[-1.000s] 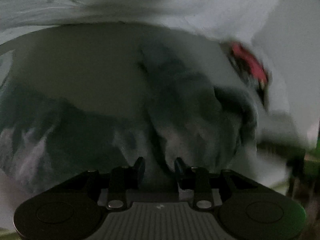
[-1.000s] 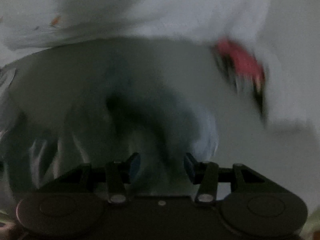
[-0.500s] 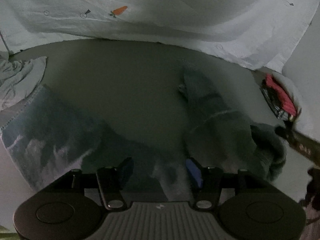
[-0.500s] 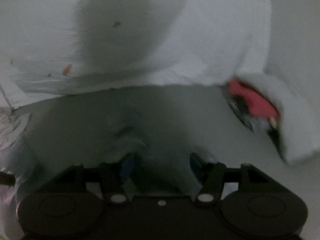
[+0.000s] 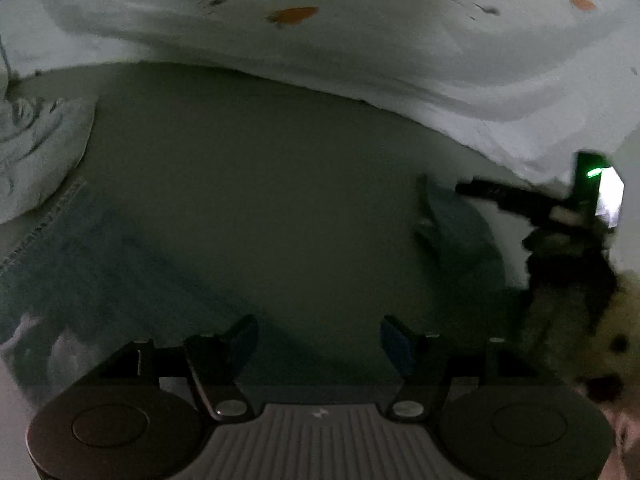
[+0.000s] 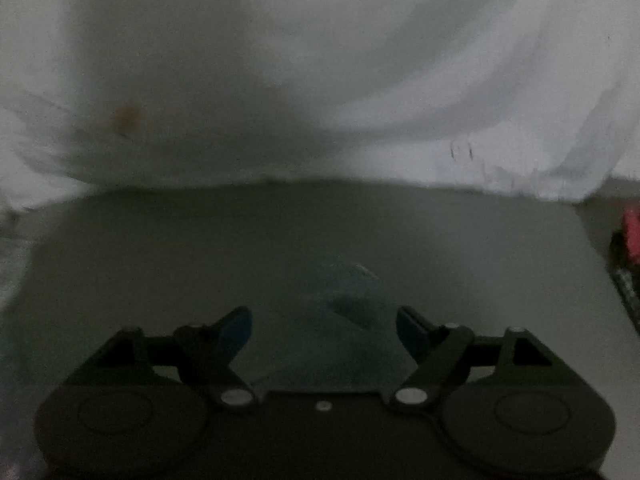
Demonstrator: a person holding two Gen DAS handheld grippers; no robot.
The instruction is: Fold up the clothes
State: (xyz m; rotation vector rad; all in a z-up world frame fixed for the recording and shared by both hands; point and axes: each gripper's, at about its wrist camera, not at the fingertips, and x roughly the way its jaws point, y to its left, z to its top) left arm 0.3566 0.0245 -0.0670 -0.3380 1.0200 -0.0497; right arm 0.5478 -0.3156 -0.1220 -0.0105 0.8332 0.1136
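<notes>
We are holding our left gripper (image 5: 318,338) with jaws spread wide and empty, our right gripper (image 6: 324,326) likewise, hovering over the dark blue-grey crumpled garment (image 6: 340,320) on the grey bed (image 5: 248,184).

Matt grey surface (image 5: 260,184); soft blue-grey cloth garment (image 5: 460,236); crumpled white sheet (image 5: 360,48).

Dim light is falling over a grey-green mat (image 5: 256,184). A white sheet (image 5: 360,52) printed with orange carrots (image 5: 294,15) is bunching along its far edge, blurred in the right view (image 6: 320,80).
</notes>
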